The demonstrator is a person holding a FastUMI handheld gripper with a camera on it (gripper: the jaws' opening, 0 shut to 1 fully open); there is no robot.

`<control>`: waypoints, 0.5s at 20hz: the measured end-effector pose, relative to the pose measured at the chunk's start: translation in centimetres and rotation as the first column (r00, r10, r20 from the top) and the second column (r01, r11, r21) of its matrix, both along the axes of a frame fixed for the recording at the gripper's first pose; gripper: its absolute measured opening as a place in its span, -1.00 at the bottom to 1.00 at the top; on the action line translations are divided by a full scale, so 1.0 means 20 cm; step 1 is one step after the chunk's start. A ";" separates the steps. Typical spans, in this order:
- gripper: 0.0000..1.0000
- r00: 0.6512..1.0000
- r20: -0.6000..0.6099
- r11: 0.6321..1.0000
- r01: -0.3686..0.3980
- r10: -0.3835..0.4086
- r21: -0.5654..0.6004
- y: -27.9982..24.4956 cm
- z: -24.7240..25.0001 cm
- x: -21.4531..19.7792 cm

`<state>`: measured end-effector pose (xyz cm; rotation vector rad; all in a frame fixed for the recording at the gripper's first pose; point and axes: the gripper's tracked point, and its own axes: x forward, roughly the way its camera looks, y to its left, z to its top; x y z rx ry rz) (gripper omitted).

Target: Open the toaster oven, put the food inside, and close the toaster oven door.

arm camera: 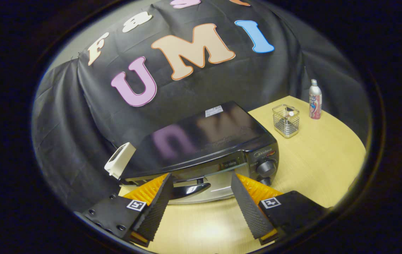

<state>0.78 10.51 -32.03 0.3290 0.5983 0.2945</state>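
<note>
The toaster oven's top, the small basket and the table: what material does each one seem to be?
Toaster oven top: glossy black, probably painted metal, since it mirrors the wall behind. Basket: shiny wire mesh, likely steel. Table: pale wood grain, perhaps laminate. The open gripper points at the oven's door handle.

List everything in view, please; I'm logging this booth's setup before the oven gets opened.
toaster oven: one, black, on the table just ahead of the fingers, door looks closed
door handle: one, black, between the fingers
knobs: two, black, oven's front right
wire basket: one, silver, beyond the oven
bottle: one, silver and pink, beside the basket
white device: one, left of the oven
table: one, light wood
gripper: one, fingers open, holding nothing
</note>
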 end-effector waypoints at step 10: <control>1.00 0.999 0.024 0.999 0.023 -0.023 0.026 0.03 0.00 0.08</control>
